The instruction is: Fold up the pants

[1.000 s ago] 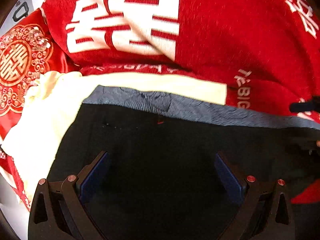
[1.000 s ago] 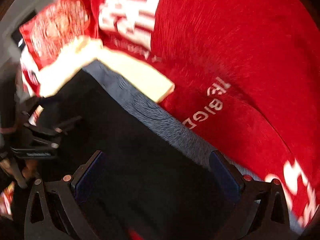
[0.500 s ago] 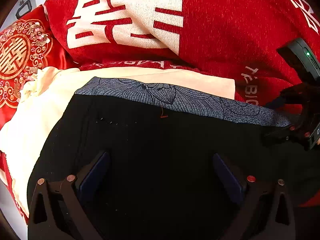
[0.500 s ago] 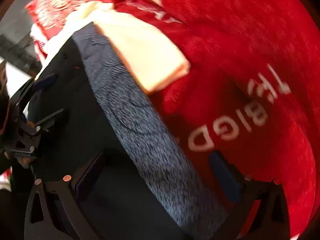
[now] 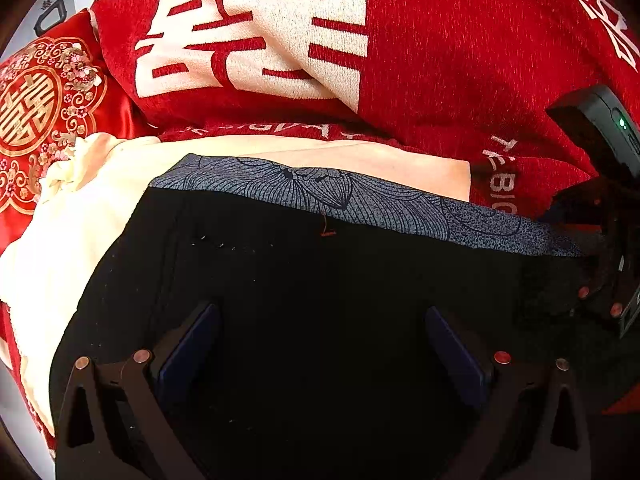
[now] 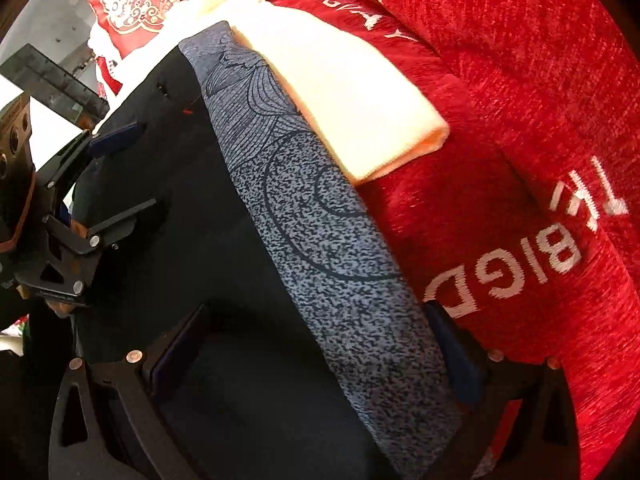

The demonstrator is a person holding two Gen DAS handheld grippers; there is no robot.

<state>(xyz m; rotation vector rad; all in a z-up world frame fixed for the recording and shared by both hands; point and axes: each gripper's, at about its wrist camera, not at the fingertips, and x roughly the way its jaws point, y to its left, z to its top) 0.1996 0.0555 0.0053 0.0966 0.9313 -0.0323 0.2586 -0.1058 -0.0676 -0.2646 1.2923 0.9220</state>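
Observation:
Black pants with a grey patterned waistband lie on a red blanket; they also show in the right wrist view, with the waistband running diagonally. My left gripper is open, its blue pads wide apart low over the black cloth. My right gripper is open and straddles the waistband's right end. The right gripper shows at the left view's right edge; the left gripper shows at the right view's left.
A cream garment lies under the pants at the left and back. A red blanket with white characters covers the surface. A red embroidered cushion sits at the far left.
The right gripper has swung right and forward to the waistband's right end. The left gripper has stayed low over the pants, open throughout.

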